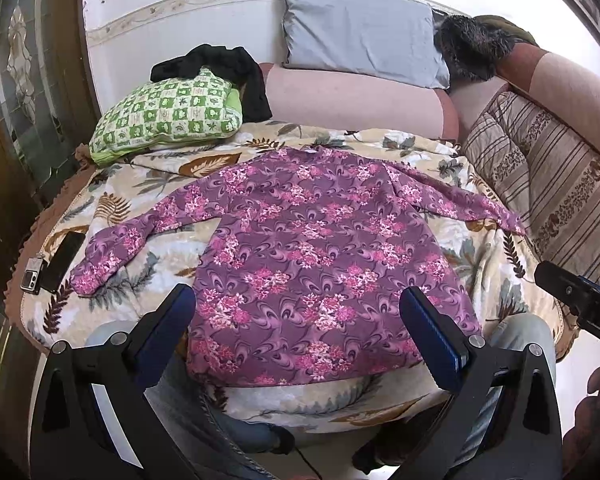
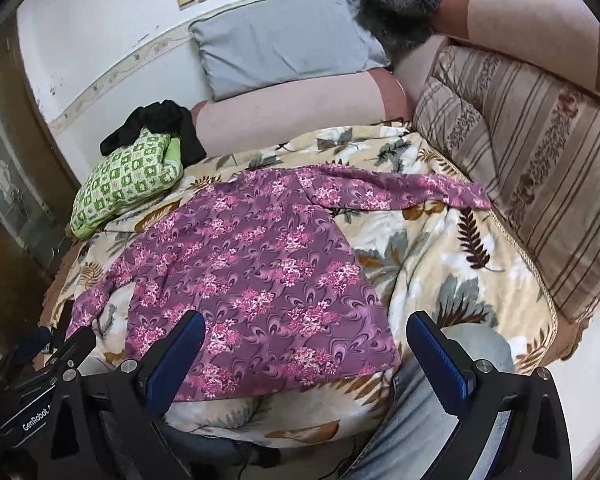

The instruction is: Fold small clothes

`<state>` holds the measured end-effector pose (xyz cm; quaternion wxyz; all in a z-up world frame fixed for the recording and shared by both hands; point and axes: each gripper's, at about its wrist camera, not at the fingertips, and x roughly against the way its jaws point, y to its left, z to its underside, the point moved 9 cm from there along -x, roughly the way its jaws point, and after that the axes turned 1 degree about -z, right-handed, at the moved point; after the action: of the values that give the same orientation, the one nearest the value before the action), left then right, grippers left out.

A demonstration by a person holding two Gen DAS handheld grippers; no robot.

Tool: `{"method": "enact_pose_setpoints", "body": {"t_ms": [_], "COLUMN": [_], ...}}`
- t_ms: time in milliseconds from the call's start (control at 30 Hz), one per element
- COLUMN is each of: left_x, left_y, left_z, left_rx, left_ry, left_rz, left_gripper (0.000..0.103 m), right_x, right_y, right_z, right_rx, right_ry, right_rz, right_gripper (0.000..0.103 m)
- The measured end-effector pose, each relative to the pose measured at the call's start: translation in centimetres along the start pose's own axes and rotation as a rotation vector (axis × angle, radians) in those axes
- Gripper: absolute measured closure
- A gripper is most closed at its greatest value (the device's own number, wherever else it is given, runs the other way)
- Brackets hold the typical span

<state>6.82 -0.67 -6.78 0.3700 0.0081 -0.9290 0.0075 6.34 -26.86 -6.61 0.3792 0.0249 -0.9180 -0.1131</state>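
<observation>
Lying beside the bed's left edge are a phone (image 1: 62,256) and a green checked pillow (image 1: 168,114); the purple floral top (image 1: 300,256) is spread flat mid-bedspread (image 1: 480,264), sleeves out. The left gripper (image 1: 296,312) and right gripper (image 2: 306,340) both hover over its hem, jaws apart, empty.

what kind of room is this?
Likely a bedroom or home sitting room: leaf-print quilt over a bed or couch, grey pillow against the wall, striped cushion alongside.
</observation>
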Motion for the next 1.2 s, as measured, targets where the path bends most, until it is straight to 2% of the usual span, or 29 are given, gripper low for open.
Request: {"method": "enact_pose_setpoints", "body": {"t_ms": [267, 467, 1200], "left_x": [-0.02, 0.06, 0.05], "left_y": [-0.08, -0.08, 0.01], "left_z": [0.06, 0.12, 0.18], "left_rx": [-0.005, -0.006, -0.006], "left_ry": [-0.001, 0.0, 0.002], "left_rz": [0.0, 0.0, 0.002], "left_gripper": [0.0, 0.0, 0.0], "right_x": [-0.22, -0.18, -0.6], "right_y": [-0.45, 0.23, -0.07], "right_z": [0.17, 0.26, 0.64], "right_rx": [-0.009, 0.002, -0.007], "right_ry": [0.005, 0.009, 0.027], "right_rz": [0.016, -0.012, -0.014], "right_gripper": [0.003, 0.003, 0.003]}}
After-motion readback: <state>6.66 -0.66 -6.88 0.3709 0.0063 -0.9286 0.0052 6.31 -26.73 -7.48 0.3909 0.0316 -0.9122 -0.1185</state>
